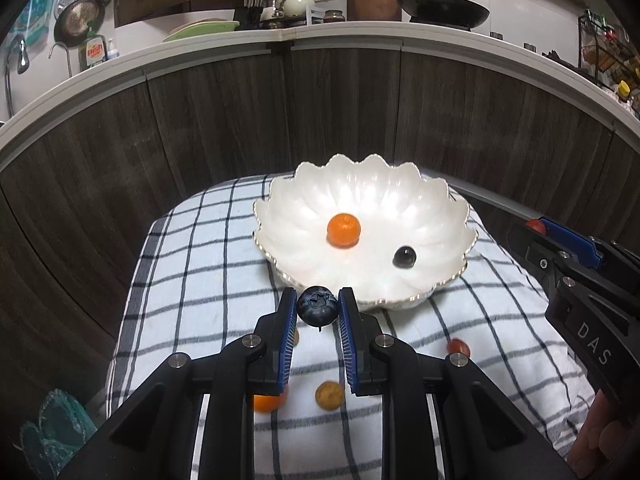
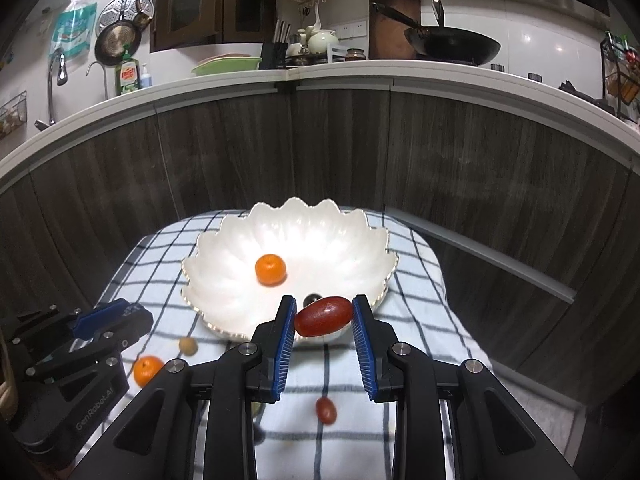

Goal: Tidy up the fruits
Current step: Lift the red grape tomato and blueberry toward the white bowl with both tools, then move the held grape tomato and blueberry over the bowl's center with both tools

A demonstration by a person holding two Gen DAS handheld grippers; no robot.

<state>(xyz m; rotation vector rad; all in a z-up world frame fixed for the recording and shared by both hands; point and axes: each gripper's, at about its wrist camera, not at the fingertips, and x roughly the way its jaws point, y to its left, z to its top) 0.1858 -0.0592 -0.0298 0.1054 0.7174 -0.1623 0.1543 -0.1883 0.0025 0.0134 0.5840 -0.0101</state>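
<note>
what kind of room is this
Most likely a home kitchen: a wok sits on the counter, a frying pan hangs on the tiled wall, and dish soap stands near a faucet.

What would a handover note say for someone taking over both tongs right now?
Left tongs: shut on a blueberry, near the bowl's front rim.
Right tongs: shut on a red grape tomato.
White scalloped bowl: holds one small orange and one dark berry.
Left on the checked cloth: another small orange, a yellowish fruit, a red tomato.
Next: drop both held fruits into the bowl, then collect the rest.
</note>
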